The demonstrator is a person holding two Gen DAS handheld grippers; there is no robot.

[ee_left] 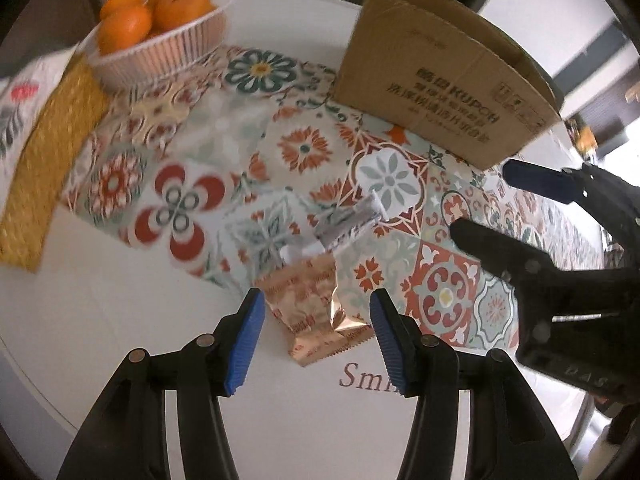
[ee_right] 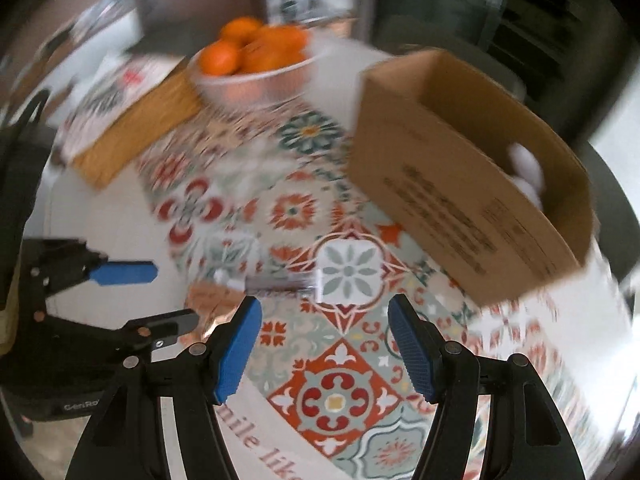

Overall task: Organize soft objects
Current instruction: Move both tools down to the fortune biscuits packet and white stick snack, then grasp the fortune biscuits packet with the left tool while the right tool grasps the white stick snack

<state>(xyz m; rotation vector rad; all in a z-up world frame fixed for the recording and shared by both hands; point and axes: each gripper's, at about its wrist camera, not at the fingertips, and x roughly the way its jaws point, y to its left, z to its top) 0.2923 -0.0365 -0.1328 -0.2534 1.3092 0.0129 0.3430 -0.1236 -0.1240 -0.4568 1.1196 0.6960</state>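
- A shiny copper snack packet (ee_left: pixel 316 308) lies on the table (ee_left: pixel 120 320), at the patterned mat's (ee_left: pixel 304 148) near edge.
- A silver packet (ee_left: pixel 348 224) lies just behind it.
- The left gripper (ee_left: pixel 316 334) hangs over the copper packet, jaws spread wide.
- The right gripper (ee_right: pixel 324 344) is spread too, holding nothing.
- A cardboard box (ee_left: pixel 444 84) stands farther back.

Your snack packet (ee_left: pixel 316 312) sits on the counter (ee_left: pixel 100 312) in front, wrapped stick (ee_left: pixel 348 222) just behind it, box (ee_left: pixel 444 92) back right, fruit bowl (ee_left: pixel 160 56) back left.
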